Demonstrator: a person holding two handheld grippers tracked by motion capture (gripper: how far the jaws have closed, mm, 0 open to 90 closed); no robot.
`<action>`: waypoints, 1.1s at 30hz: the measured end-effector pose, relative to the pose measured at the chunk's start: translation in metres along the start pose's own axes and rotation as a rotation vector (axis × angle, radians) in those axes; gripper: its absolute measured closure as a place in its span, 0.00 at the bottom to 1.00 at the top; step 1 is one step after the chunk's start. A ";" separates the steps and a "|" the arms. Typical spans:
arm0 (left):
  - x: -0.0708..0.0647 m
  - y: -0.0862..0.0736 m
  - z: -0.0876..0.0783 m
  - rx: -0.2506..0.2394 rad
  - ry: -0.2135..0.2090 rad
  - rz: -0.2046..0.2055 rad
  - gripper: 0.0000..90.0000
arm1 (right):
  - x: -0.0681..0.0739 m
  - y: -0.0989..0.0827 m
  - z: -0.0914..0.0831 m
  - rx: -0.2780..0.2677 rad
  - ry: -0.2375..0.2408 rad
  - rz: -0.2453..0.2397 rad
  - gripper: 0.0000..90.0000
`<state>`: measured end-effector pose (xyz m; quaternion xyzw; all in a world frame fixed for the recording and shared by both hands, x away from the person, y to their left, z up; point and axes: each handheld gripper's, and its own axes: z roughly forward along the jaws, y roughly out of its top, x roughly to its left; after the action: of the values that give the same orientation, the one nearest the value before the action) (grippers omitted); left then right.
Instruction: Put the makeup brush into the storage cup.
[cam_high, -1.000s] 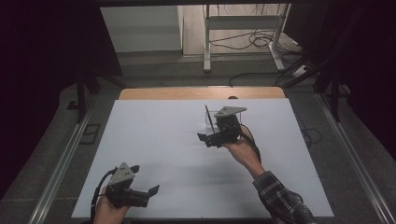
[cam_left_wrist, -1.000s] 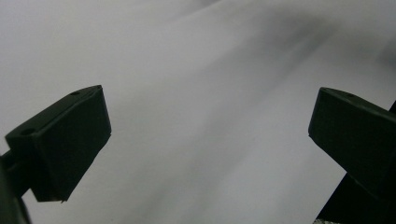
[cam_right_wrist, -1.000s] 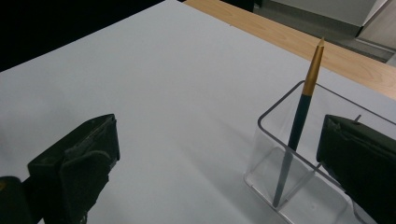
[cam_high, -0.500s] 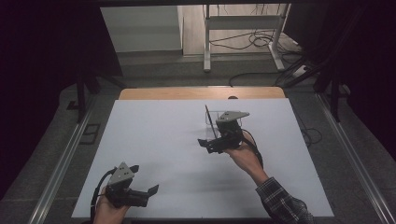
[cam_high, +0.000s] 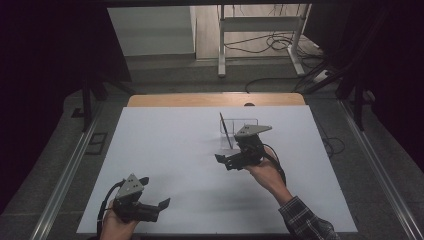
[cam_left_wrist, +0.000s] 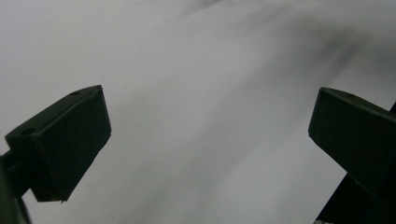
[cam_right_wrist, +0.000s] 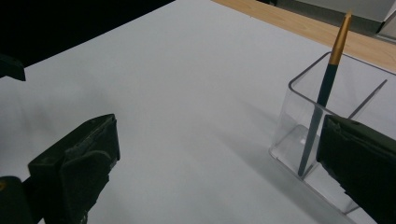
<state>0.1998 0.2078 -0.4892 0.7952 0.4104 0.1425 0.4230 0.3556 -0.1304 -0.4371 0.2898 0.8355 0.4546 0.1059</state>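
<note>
Your right hand-held gripper (cam_high: 223, 160) sits over the middle-right of the white worktop (cam_high: 165, 145), jaws spread wide with nothing between them. In the right gripper view (cam_right_wrist: 215, 154) the 2 black jaws frame bare worktop, and the clear box (cam_right_wrist: 327, 140) stands just beside the right-hand jaw, partly behind it. I can't tell whether that jaw touches the box wall.

The clear box (cam_high: 239, 125) stands upright on the worktop, toward the far side, right of centre, just beyond your right hand-held gripper. 1 pen (cam_high: 226, 131) is inside it, leaning, lower end in the box bottom near a corner, upper end sticking out above the rim. In the right gripper view the pen (cam_right_wrist: 327, 88) has a dark barrel and a gold-coloured top section, with the tip pointing up toward the wooden strip (cam_right_wrist: 299, 23) at the far edge of the worktop.

Your left hand-held gripper (cam_high: 160, 205) is at the near-left corner of the worktop, well apart from the box, held in your left hand (cam_high: 116, 227). Its jaws are also apart and empty. The left gripper view (cam_left_wrist: 205, 140) shows blurred white surface between them. Your right hand (cam_high: 267, 172) holds the other one, plaid sleeve (cam_high: 305, 220) at the near edge.
</note>
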 end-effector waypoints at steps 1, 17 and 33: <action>0.000 0.000 0.000 0.000 0.000 0.000 0.00 | 0.000 -0.001 -0.001 0.001 0.002 0.000 0.00; 0.000 0.000 0.000 0.001 -0.003 0.001 0.00 | 0.010 -0.012 -0.009 0.028 0.006 -0.031 0.00; 0.002 -0.001 -0.002 -0.005 -0.002 -0.004 0.00 | 0.018 -0.025 -0.020 0.035 0.015 -0.042 0.00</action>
<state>0.1998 0.2107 -0.4888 0.7935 0.4114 0.1417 0.4255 0.3228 -0.1444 -0.4448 0.2704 0.8500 0.4399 0.1041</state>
